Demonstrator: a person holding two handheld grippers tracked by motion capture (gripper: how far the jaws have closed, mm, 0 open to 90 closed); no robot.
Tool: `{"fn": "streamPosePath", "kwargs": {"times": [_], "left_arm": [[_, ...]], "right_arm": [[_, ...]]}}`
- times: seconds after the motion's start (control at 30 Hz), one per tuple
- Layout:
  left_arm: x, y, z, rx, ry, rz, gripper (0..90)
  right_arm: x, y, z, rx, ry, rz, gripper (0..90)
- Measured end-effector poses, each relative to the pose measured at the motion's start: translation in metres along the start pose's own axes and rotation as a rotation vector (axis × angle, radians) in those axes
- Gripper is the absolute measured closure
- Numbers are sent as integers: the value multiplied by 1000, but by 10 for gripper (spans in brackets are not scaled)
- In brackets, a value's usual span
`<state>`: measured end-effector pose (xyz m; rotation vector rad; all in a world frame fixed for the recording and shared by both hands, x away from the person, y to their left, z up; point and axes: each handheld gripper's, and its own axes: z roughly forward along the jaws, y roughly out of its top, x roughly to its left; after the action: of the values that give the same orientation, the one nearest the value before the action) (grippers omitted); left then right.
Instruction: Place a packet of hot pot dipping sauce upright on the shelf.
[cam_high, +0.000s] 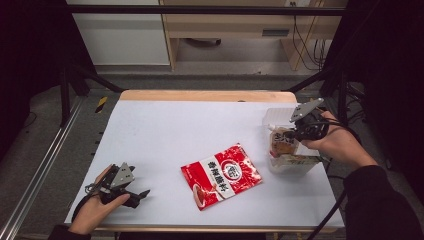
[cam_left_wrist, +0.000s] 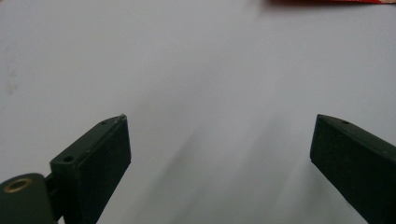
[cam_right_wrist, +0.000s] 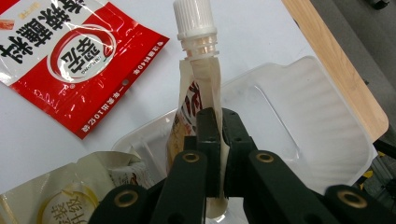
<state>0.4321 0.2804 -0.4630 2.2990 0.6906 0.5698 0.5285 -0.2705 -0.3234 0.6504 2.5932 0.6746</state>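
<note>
A red and white sauce packet (cam_high: 221, 175) lies flat near the middle of the white table; its corner (cam_right_wrist: 70, 60) also appears in the right gripper view. My right gripper (cam_right_wrist: 219, 121) is shut on a beige spouted pouch (cam_right_wrist: 196, 93) with a white screw cap (cam_right_wrist: 192, 18), held over a clear plastic tray (cam_right_wrist: 299, 121). From above, the pouch (cam_high: 283, 141) and right gripper (cam_high: 300, 131) hang over the tray (cam_high: 278, 119) at the table's right. A second beige pouch (cam_right_wrist: 70, 196) lies in the tray. My left gripper (cam_left_wrist: 219, 144) stands open over bare table at the front left (cam_high: 142, 194).
The white table (cam_high: 170, 130) has a wooden far edge (cam_high: 205, 95). A black frame and rails stand on both sides. Wooden furniture and cables stand beyond the table.
</note>
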Motion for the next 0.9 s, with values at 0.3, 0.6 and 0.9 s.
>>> {"fn": "streamPosePath", "kwargs": {"times": [0.3,0.6,0.9], "left_arm": [[-1,0,0,4,-4,2,52],[-1,0,1,3,-5,2,52],[-1,0,1,4,-6,3,51]], "right_arm": [[2,-5,6,9,13,10,881],[3,-10,8,16,18,25,877],[2,-11,6,7,13,54,789]]}}
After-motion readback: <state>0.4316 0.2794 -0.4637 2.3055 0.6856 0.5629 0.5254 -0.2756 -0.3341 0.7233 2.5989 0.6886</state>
